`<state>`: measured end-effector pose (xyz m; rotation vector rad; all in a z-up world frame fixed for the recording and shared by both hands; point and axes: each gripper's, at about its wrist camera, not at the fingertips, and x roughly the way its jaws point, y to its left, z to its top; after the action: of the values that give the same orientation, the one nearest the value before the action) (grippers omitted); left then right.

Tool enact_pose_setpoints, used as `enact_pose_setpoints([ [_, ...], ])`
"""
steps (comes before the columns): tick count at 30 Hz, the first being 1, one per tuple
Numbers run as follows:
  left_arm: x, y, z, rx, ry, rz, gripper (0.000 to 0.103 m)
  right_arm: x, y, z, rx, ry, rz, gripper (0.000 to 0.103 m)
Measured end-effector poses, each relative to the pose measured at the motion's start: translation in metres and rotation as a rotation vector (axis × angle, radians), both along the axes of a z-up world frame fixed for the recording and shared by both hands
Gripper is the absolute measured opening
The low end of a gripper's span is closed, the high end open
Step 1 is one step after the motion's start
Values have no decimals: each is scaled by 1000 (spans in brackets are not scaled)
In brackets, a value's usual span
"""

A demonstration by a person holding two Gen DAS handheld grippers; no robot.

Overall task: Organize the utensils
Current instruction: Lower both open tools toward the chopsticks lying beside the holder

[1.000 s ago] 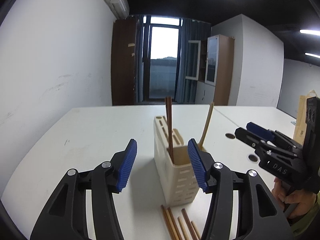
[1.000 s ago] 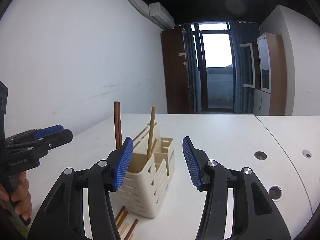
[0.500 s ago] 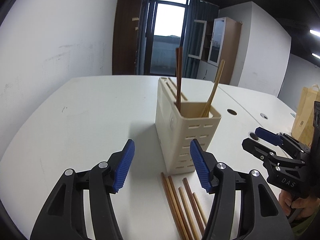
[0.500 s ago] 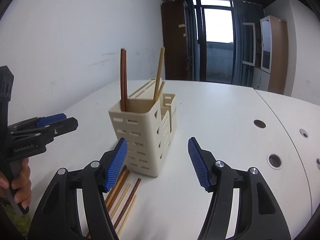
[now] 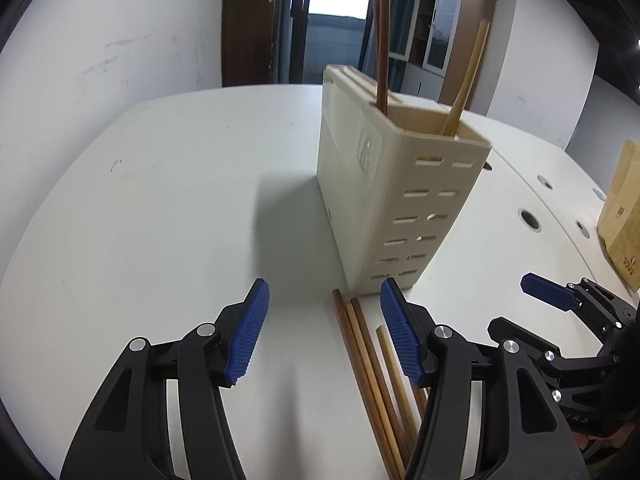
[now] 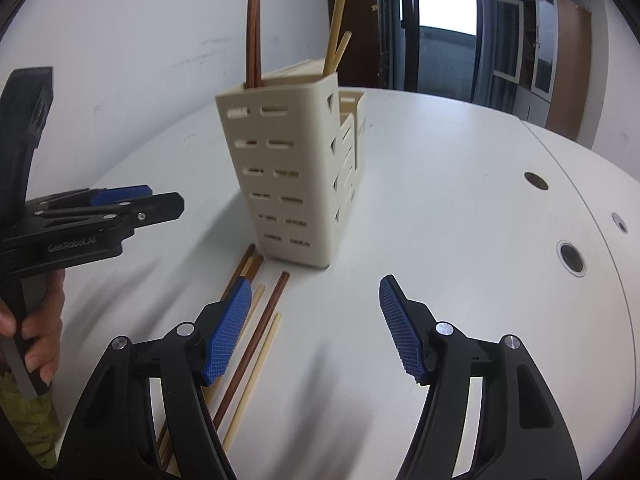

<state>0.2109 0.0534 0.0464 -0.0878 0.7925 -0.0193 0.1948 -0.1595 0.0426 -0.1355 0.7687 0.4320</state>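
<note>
A cream slotted utensil holder [image 5: 400,184] [image 6: 292,168] stands on the white table [image 5: 160,200]. Dark brown chopsticks [image 5: 383,40] [image 6: 254,32] and pale chopsticks [image 5: 468,80] [image 6: 336,24] stand in it. Several loose brown and pale chopsticks [image 5: 372,368] [image 6: 256,332] lie on the table in front of the holder. My left gripper [image 5: 324,332] is open and empty, just above the loose chopsticks' far ends. My right gripper [image 6: 316,324] is open and empty, to the right of the loose chopsticks. Each gripper shows in the other's view: right [image 5: 560,320], left [image 6: 132,204].
A brown paper bag [image 5: 624,232] stands at the table's right edge. Round cable holes [image 6: 572,258] dot the table on the right. A white wall runs along the left; a door and cabinets stand far behind.
Both grippers have tilted down and moved closer to the table, so the loose chopsticks and the holder's base now fill more of each view. Both stay open and empty.
</note>
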Motion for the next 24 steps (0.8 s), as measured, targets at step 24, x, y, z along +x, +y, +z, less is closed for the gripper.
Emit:
enact_pose_setpoints([
  [24,24,2,-57,-19,214,-38,58,6,22,-53,-140,170,42,66],
])
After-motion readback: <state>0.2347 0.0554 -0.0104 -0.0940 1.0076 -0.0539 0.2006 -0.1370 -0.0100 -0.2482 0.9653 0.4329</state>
